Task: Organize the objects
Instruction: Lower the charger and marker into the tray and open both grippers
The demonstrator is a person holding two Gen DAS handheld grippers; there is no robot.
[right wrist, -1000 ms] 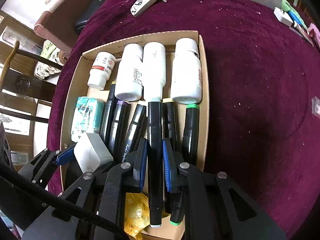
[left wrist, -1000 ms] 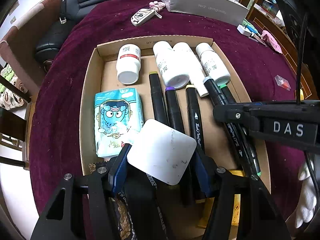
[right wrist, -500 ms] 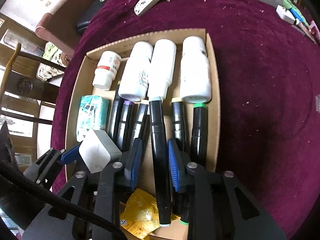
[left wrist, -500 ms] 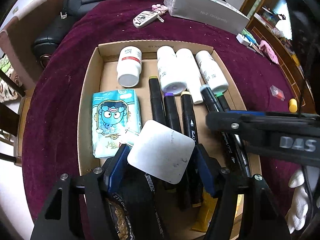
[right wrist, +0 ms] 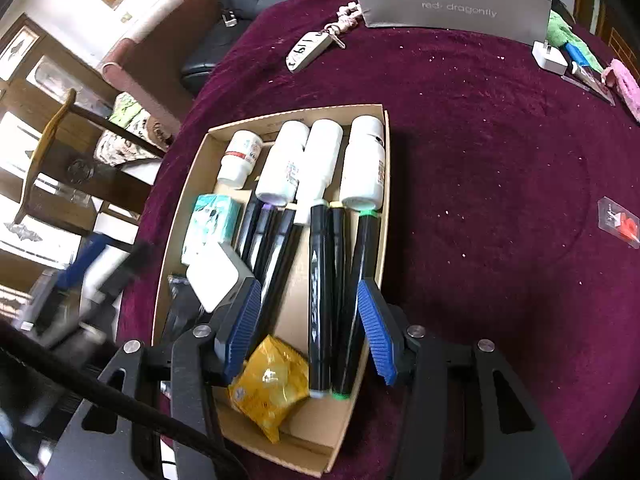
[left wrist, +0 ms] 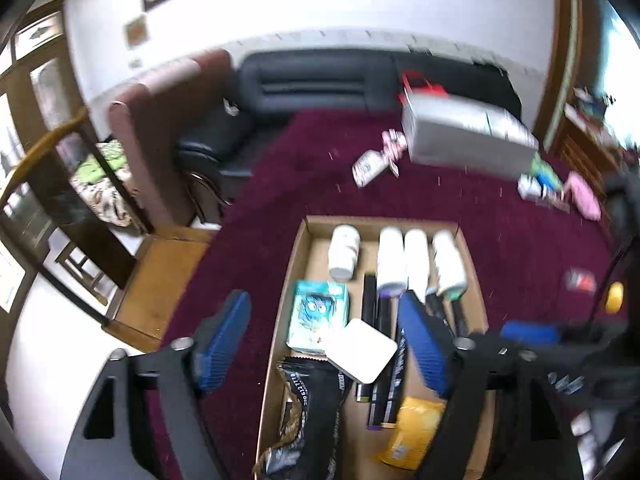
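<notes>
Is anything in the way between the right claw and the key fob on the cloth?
Yes: the cardboard box with markers and bottles sits between the open right claw and key fob.

Ahead of the right tool, the cardboard box (right wrist: 182,216) holds four white bottles (right wrist: 362,164), one of them smaller with a red band (right wrist: 239,157). Six black markers (right wrist: 320,280) lie below them. There is one tissue pack (right wrist: 210,226), one white charger block (right wrist: 216,276), one yellow packet (right wrist: 270,384) and one black packet (right wrist: 180,314). On the bench beyond the box are one grey carton (right wrist: 448,4) and one key fob (right wrist: 310,50).
</notes>
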